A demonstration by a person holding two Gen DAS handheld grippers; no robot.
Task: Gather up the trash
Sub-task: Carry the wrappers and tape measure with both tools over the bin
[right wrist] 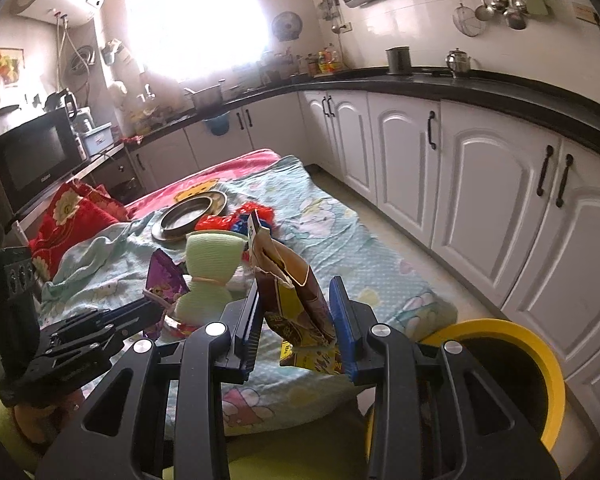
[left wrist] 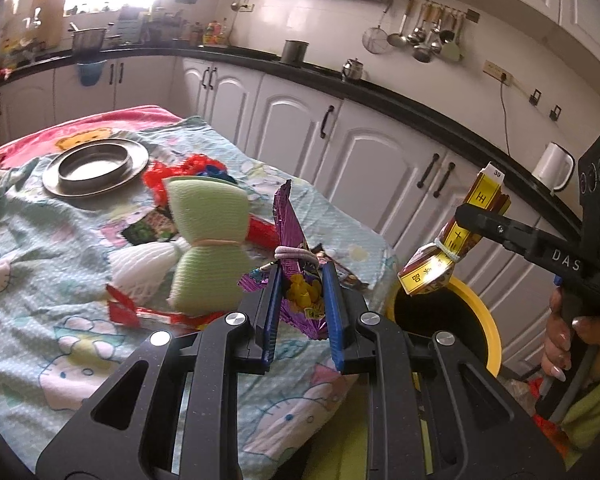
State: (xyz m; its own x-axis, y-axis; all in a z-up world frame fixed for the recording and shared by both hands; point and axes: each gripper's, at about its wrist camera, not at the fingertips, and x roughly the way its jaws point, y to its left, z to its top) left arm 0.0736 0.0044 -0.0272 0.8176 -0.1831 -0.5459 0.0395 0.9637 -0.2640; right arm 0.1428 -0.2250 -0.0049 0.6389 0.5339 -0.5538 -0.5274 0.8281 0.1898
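My left gripper (left wrist: 302,280) is shut on a purple snack wrapper (left wrist: 290,232) tied with a band, held above the table's near edge. My right gripper (right wrist: 296,292) is shut on a brown and yellow snack bag (right wrist: 296,300); in the left wrist view that bag (left wrist: 456,240) hangs over the yellow-rimmed trash bin (left wrist: 488,320). The bin (right wrist: 540,360) stands on the floor right of the table. A green and white mesh bundle (left wrist: 204,236) and red wrappers (left wrist: 140,312) lie on the table.
The table wears a light blue cartoon cloth (left wrist: 40,280). A metal plate (left wrist: 96,166) sits at its far end. White cabinets (right wrist: 480,200) under a black counter line the right side. A red cushion (right wrist: 68,220) and a microwave (right wrist: 32,156) are at the left.
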